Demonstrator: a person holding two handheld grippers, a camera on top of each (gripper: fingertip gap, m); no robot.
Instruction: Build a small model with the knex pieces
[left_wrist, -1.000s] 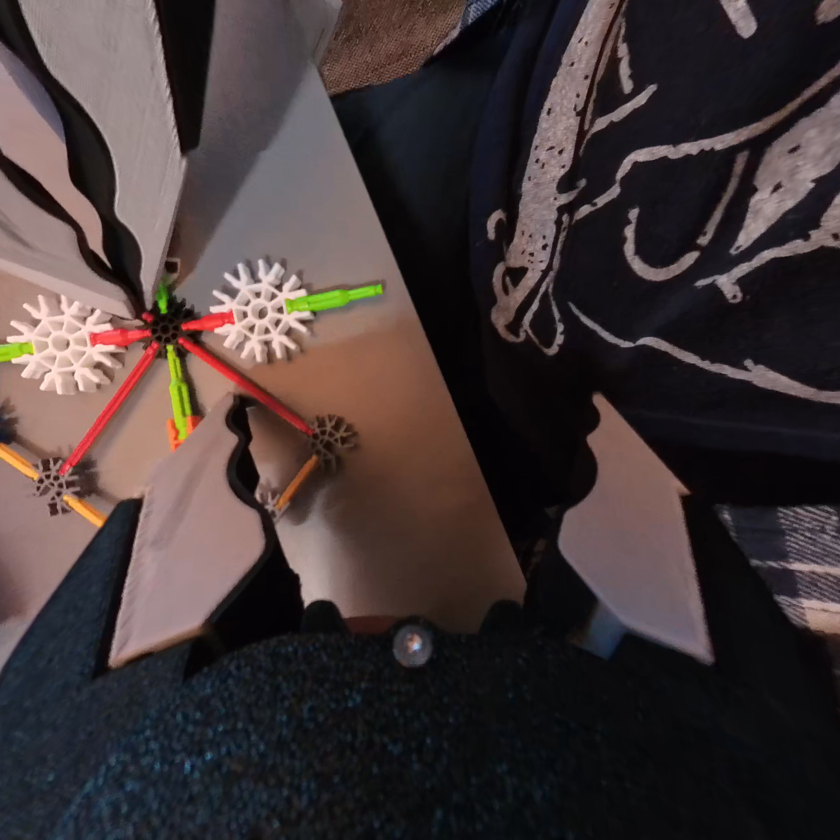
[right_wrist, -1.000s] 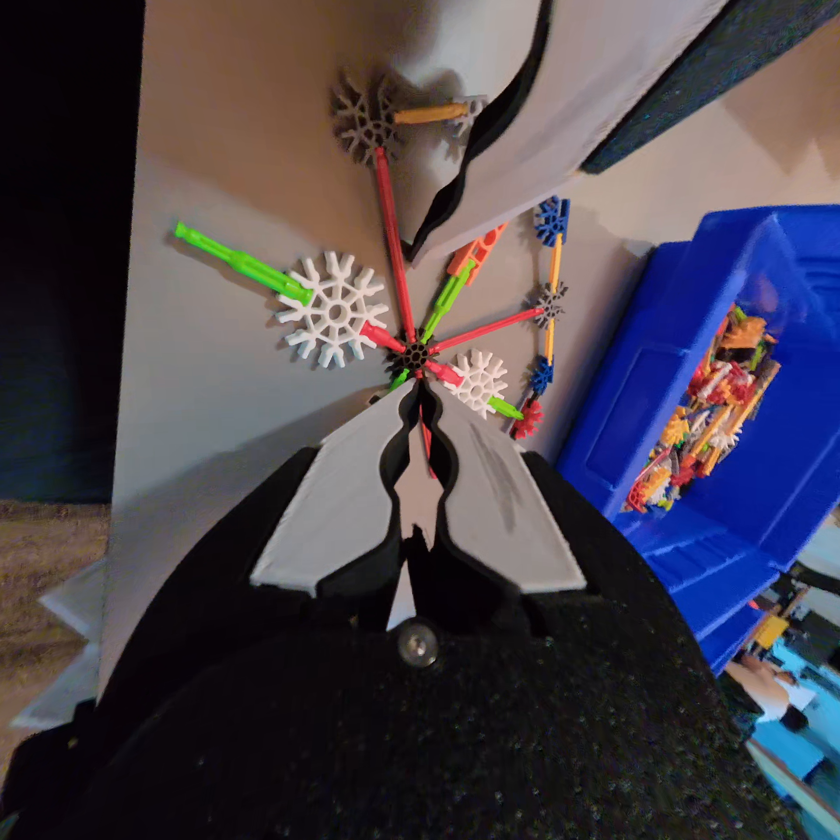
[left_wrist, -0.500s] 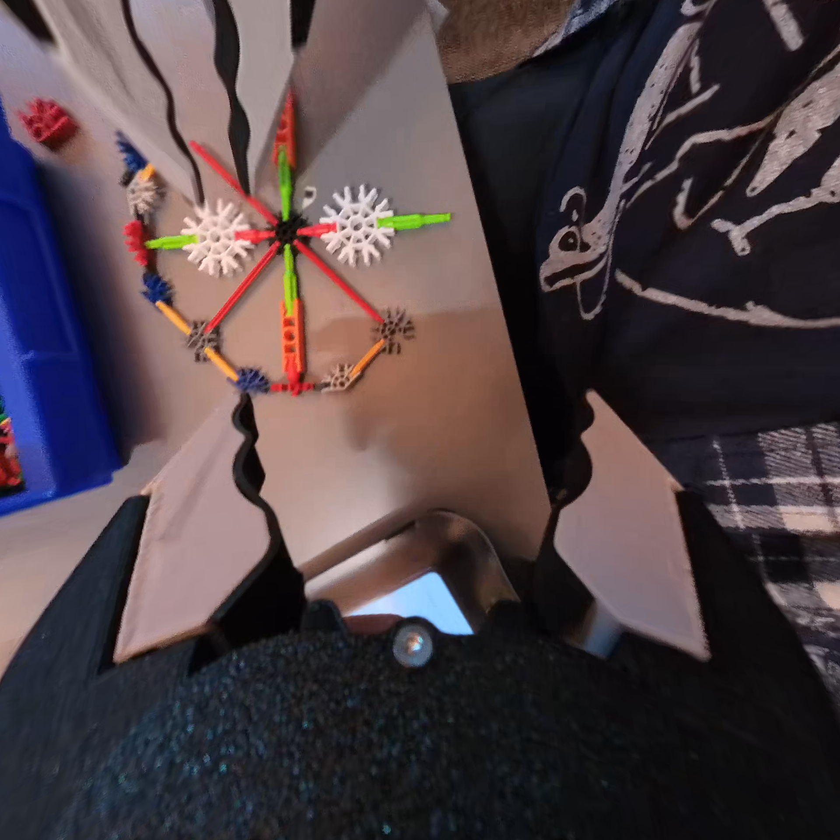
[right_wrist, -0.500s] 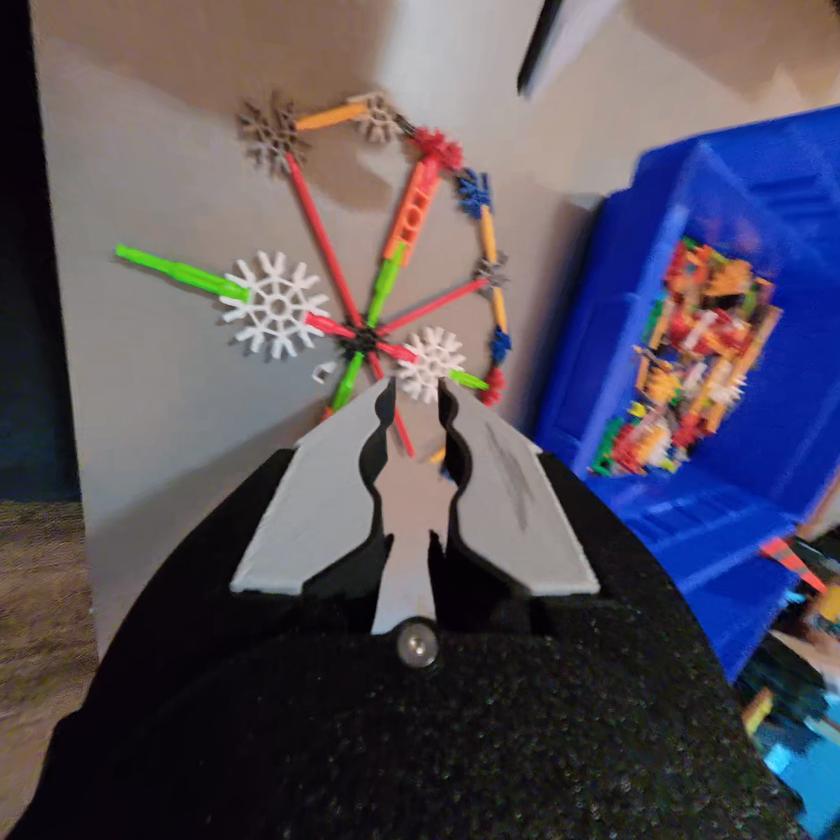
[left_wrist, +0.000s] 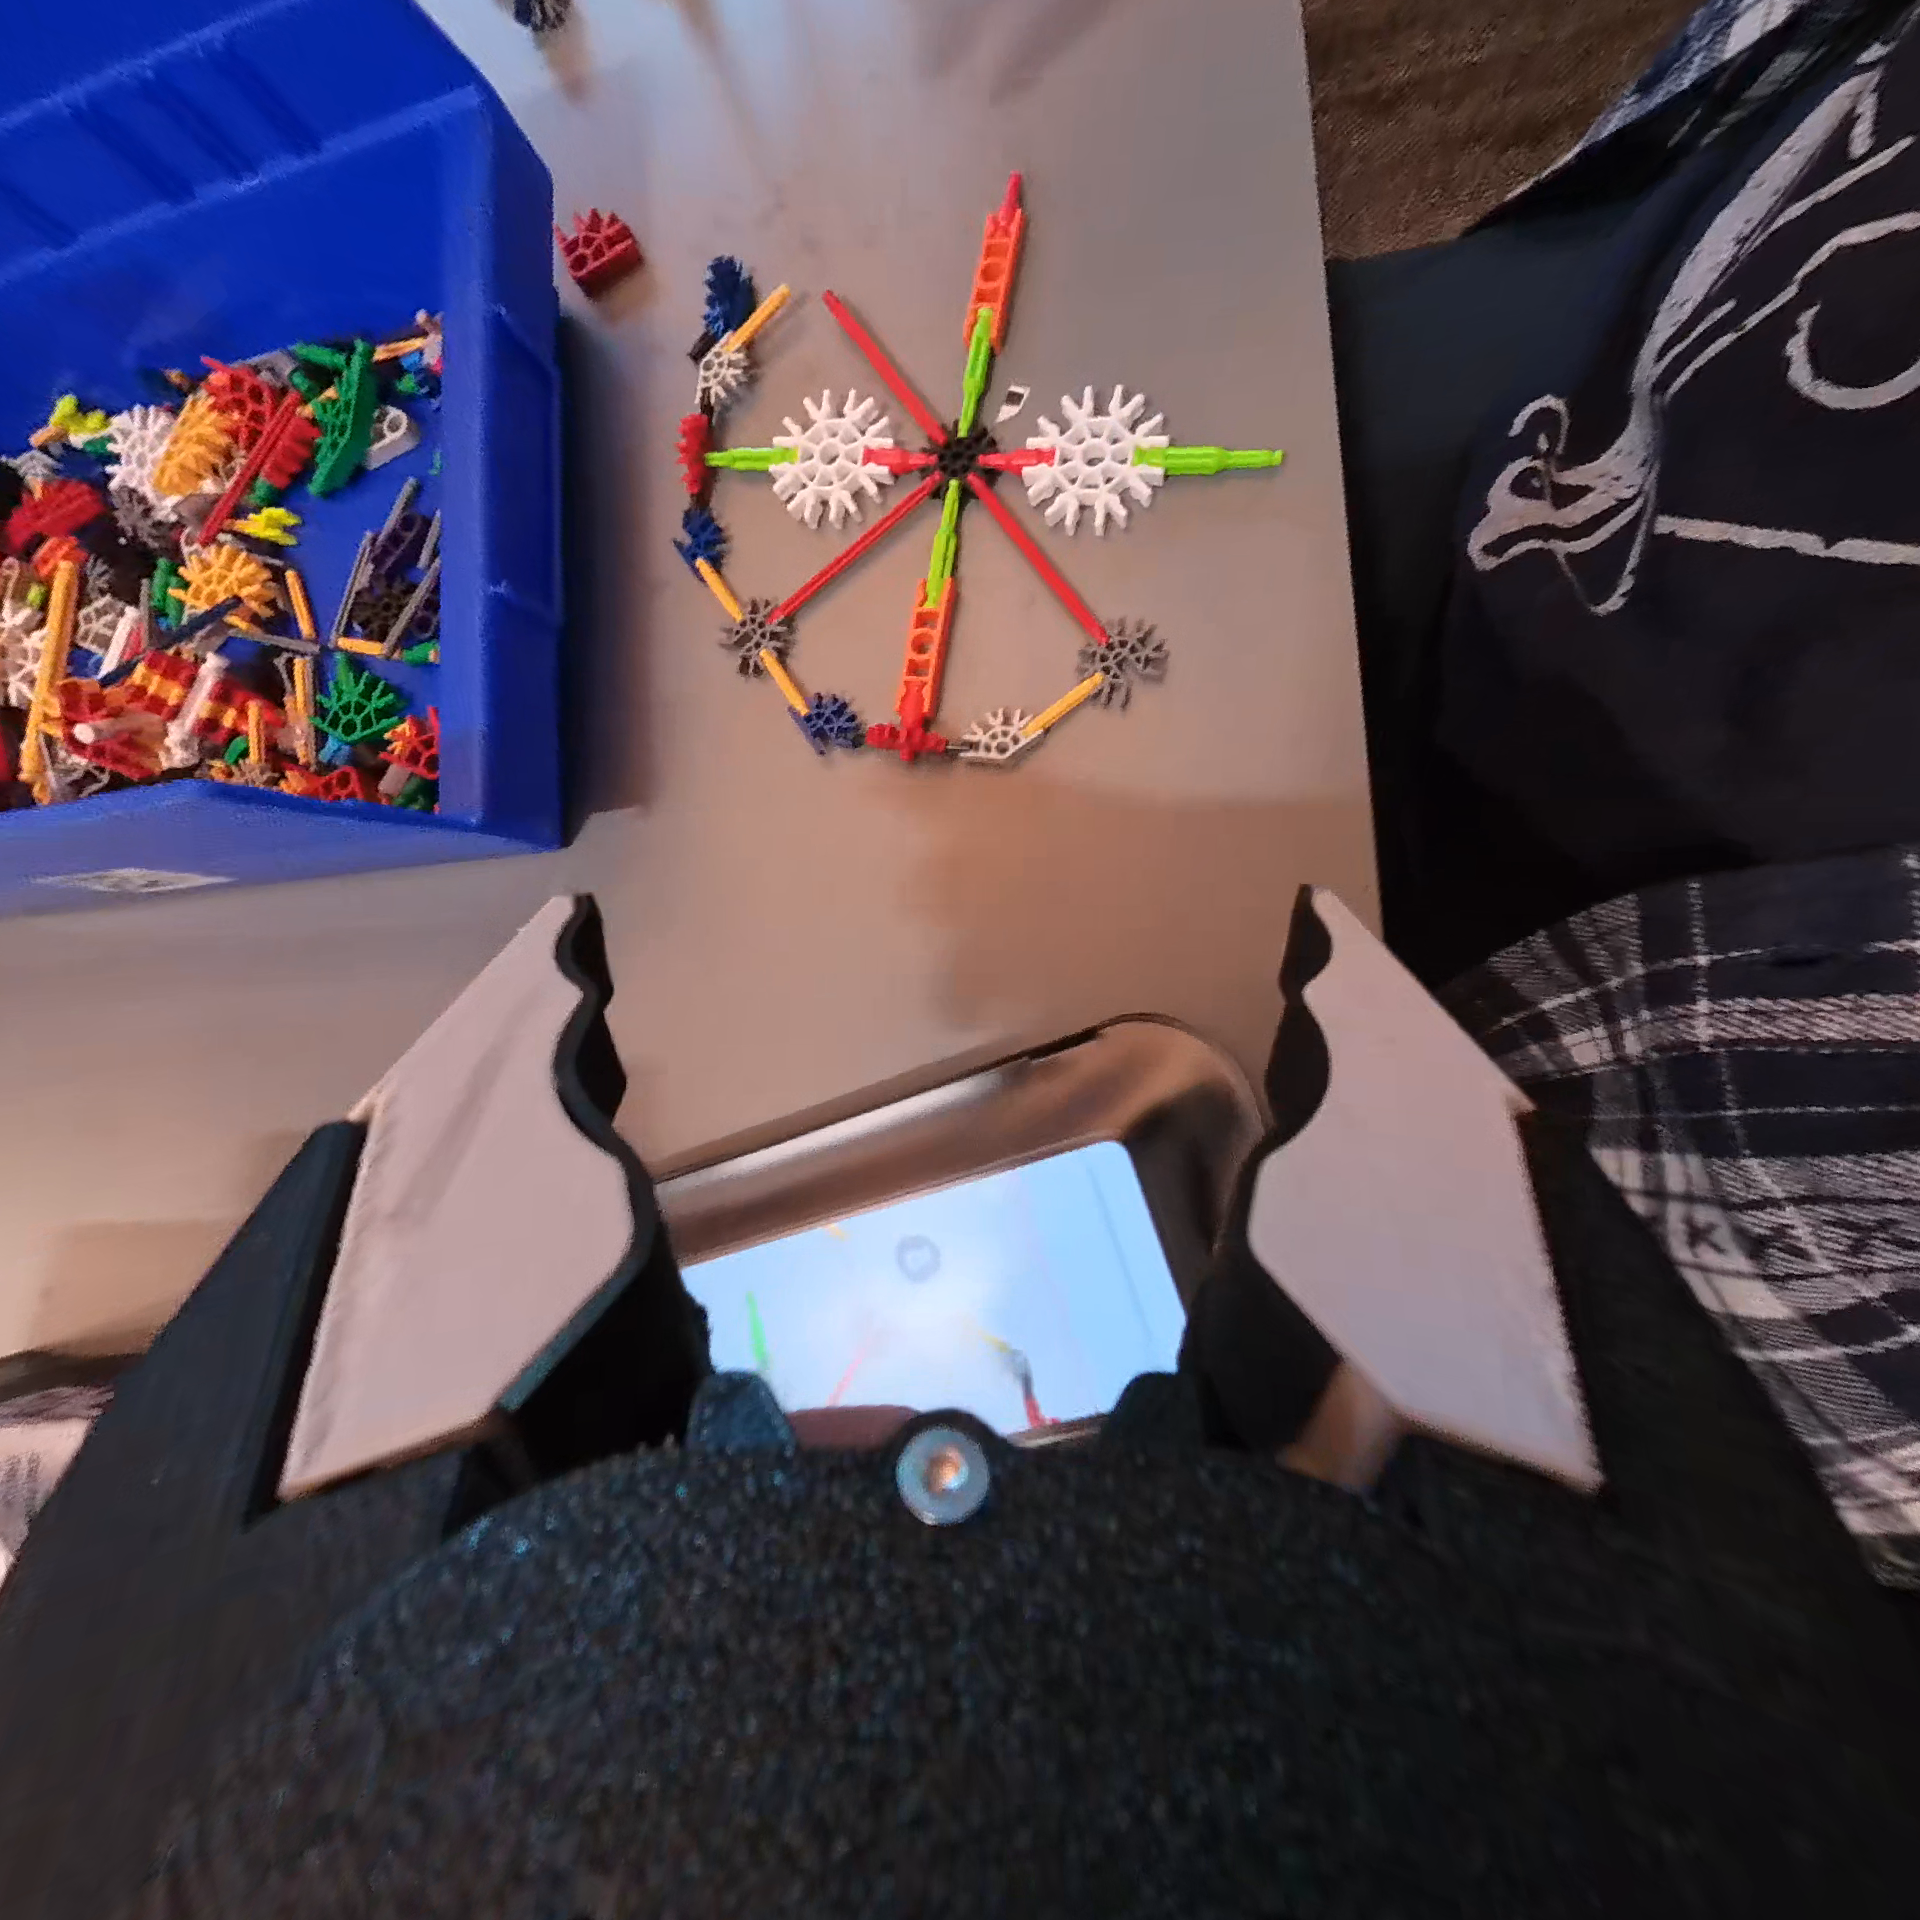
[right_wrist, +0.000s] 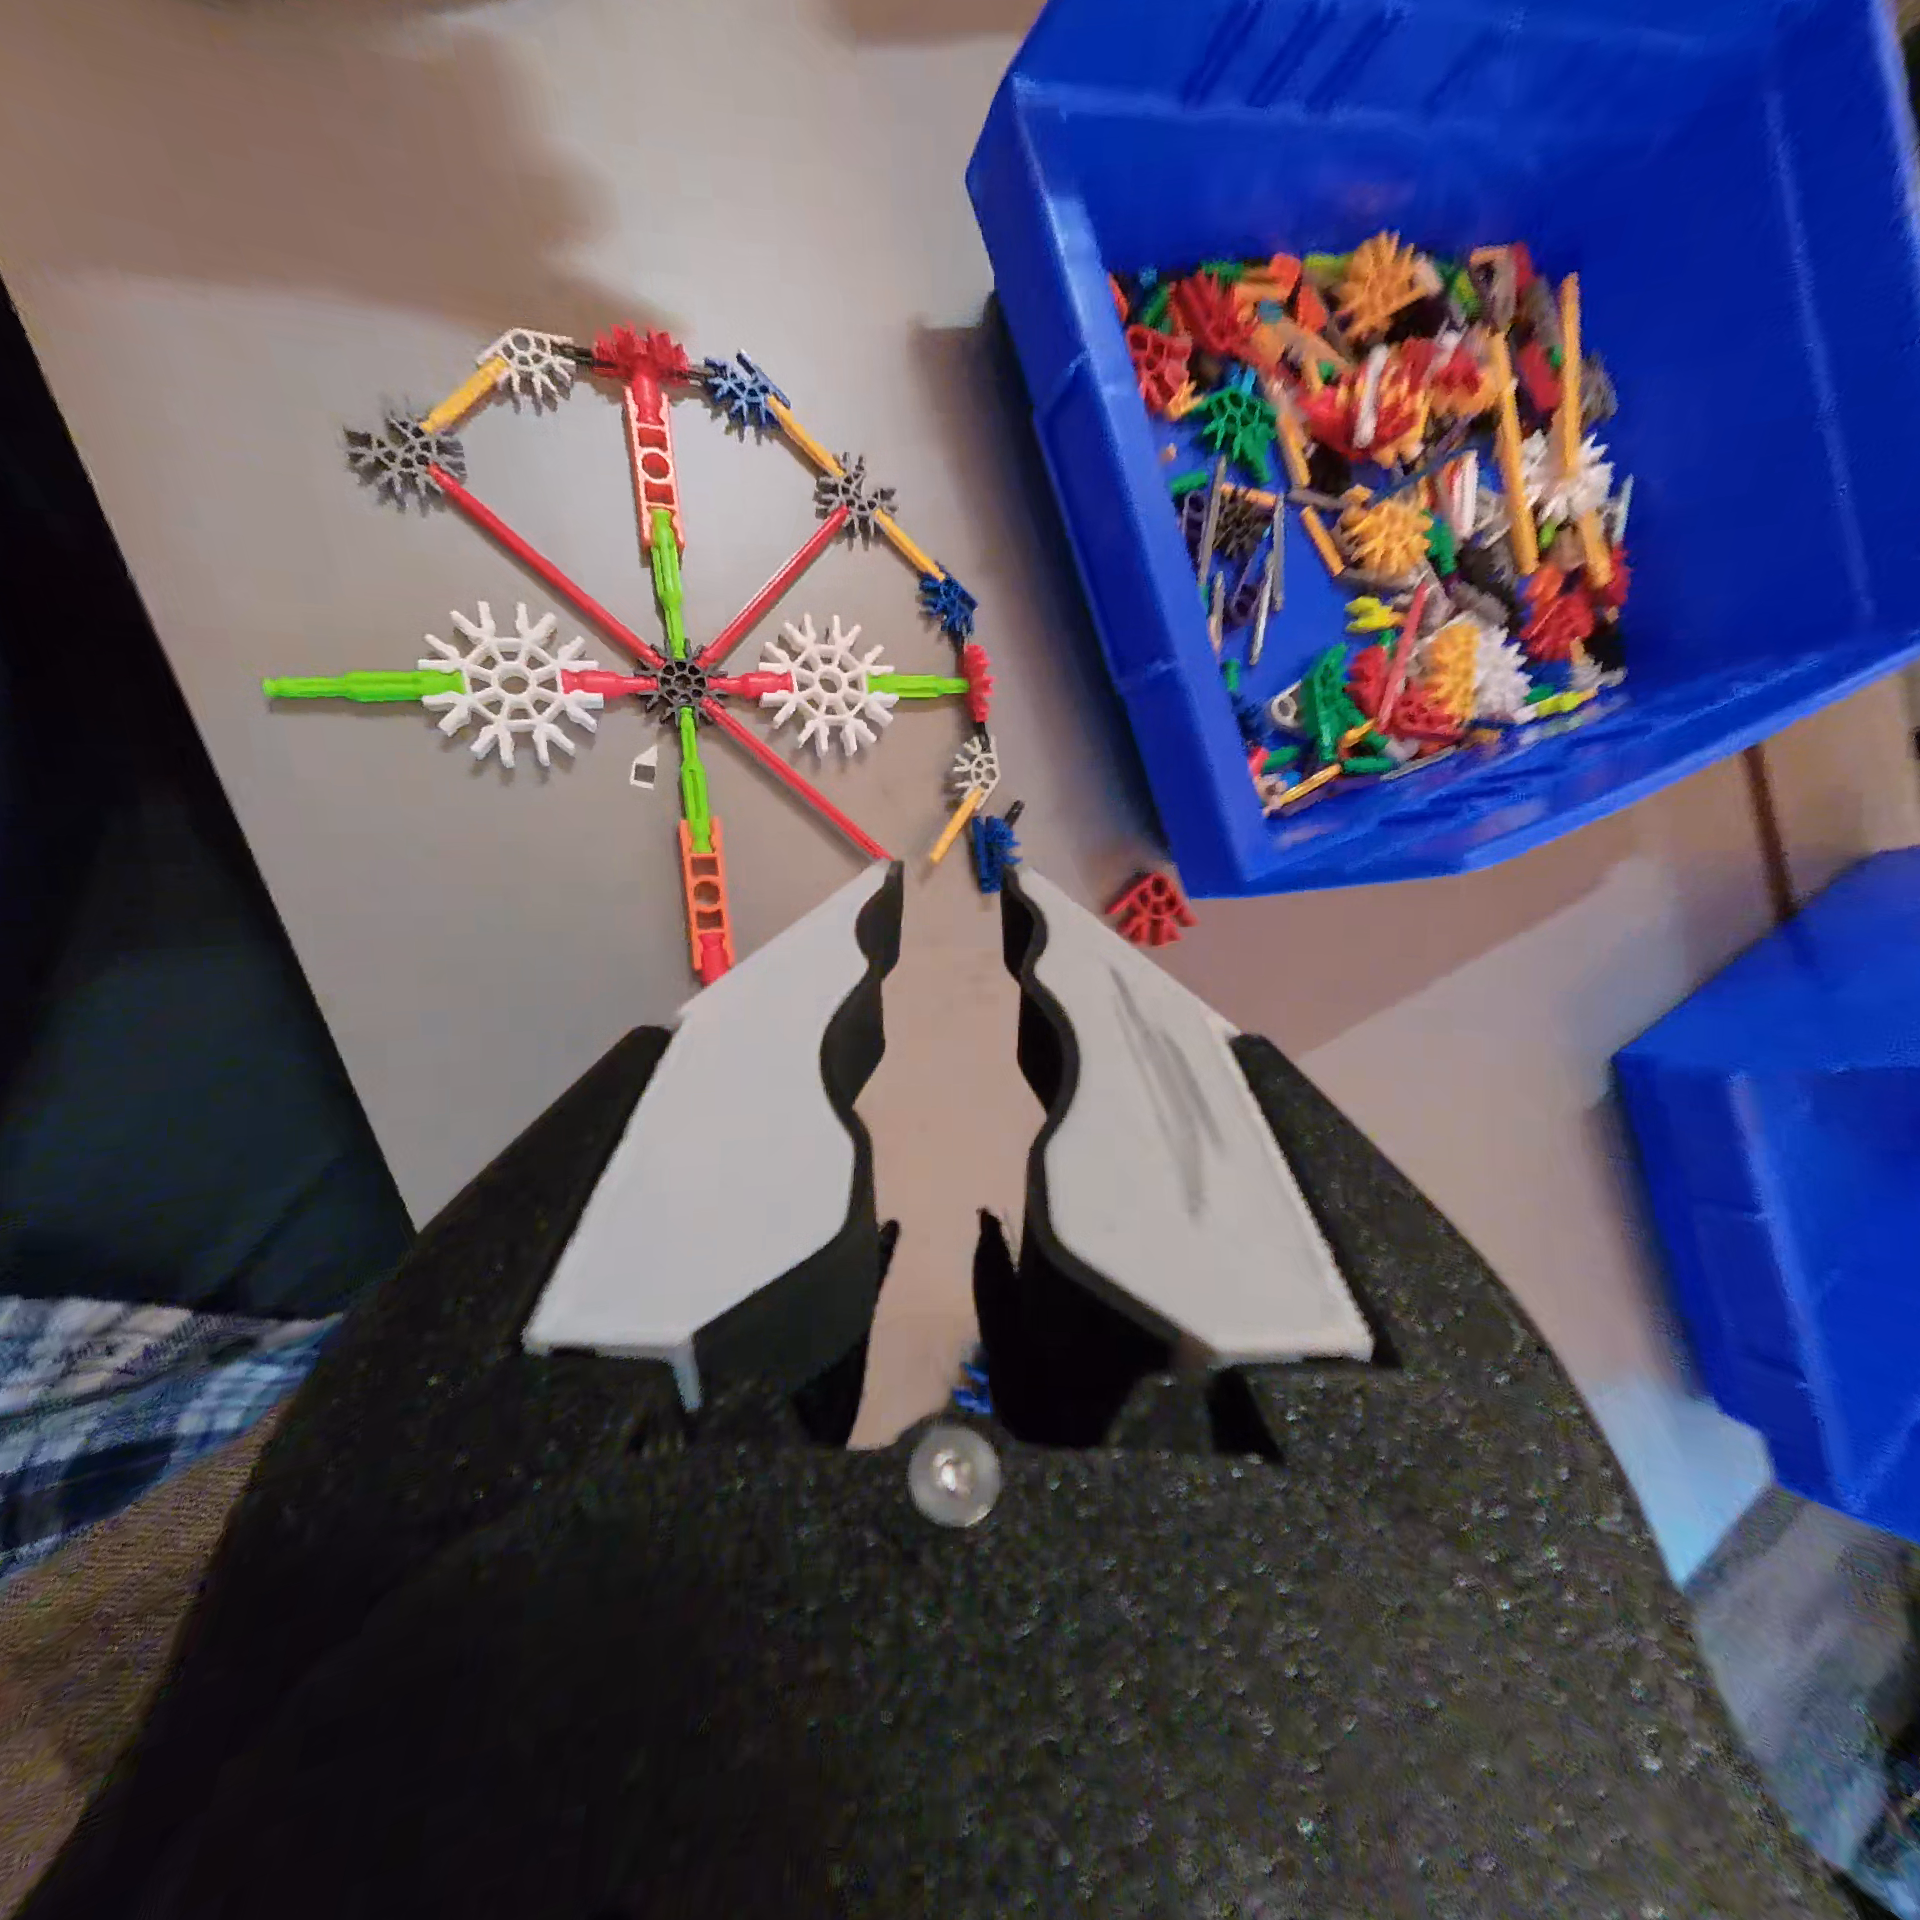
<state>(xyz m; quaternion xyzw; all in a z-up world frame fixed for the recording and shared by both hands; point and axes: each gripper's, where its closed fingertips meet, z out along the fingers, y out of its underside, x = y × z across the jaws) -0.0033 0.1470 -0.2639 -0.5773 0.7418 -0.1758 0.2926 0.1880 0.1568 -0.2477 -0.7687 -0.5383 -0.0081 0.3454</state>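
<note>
A flat toy wheel of rods and connectors lies on the grey table, with a black hub (left_wrist: 961, 457), two white snowflake connectors, and red, green and orange spokes. It also shows in the right wrist view (right_wrist: 686, 681). My left gripper (left_wrist: 945, 914) is wide open and empty, held back from the wheel above a shiny metal tray (left_wrist: 1174, 1081). My right gripper (right_wrist: 951, 873) is open by a narrow gap and empty. Its fingertips (right_wrist: 888, 883) sit just short of a red spoke's free end and a loose blue connector (right_wrist: 995, 842).
A blue bin (left_wrist: 509, 416) full of mixed toy pieces stands beside the wheel, also in the right wrist view (right_wrist: 1049, 436). A second blue bin (right_wrist: 1818, 1143) is nearer. A loose red connector (right_wrist: 1148, 904) lies by the bin. A person's dark shirt (left_wrist: 1662, 468) borders the table edge. One gripper's finger ends stand about 20 centimetres off the other's. The right tips stand about 8 centimetres off the loose blue connector (right_wrist: 995, 842). Look for it in the left wrist view (left_wrist: 723, 300) too. The black hub (left_wrist: 961, 457) is about 9 centimetres from my right fingertips and 15 centimetres from my left. It turns up in the right wrist view (right_wrist: 680, 682) as well.
Both grippers have pulled back from the wheel, which now shows whole. The right gripper, earlier nearly shut around a red spoke near the hub, has opened a little and let go.
</note>
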